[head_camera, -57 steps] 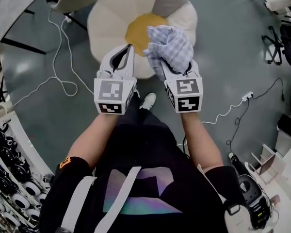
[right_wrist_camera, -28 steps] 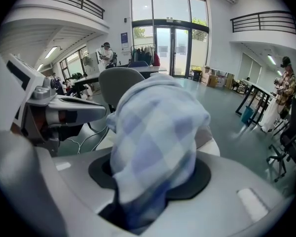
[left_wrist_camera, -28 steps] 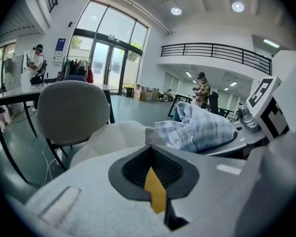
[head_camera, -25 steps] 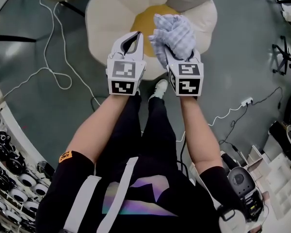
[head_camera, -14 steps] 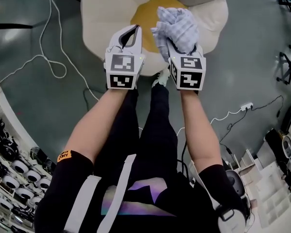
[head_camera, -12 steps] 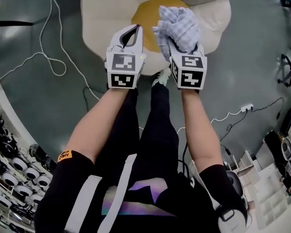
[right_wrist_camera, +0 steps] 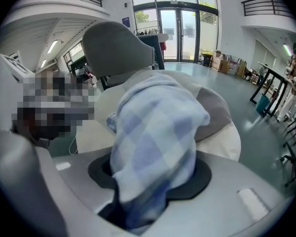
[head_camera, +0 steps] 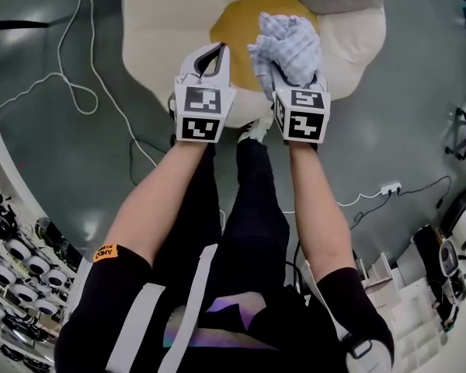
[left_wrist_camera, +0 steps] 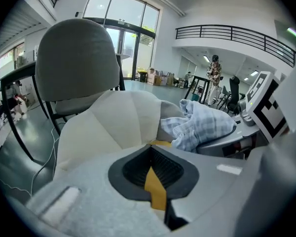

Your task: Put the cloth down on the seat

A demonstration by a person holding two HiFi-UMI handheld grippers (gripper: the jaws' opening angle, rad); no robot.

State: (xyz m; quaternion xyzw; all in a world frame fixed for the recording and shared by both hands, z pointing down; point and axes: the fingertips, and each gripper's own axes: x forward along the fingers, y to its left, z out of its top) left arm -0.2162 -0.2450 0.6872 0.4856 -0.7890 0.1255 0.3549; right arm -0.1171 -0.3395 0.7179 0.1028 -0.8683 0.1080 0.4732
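In the right gripper view the cloth (right_wrist_camera: 153, 117) bulges out of the right gripper (right_wrist_camera: 153, 157) and covers its pads and tips, and it also hides the middle of the seat (right_wrist_camera: 222, 137) behind it. In the head view the seat's far side is cut off by the top edge, its near rim lies under the left gripper (head_camera: 210, 57) and the right one, and a white shoe (head_camera: 256, 128) shows only in part between them. The round things (head_camera: 19, 251) at the lower left run off the picture's edge and are too small to name, and so is the standing person (left_wrist_camera: 214, 73) far off in the left gripper view.
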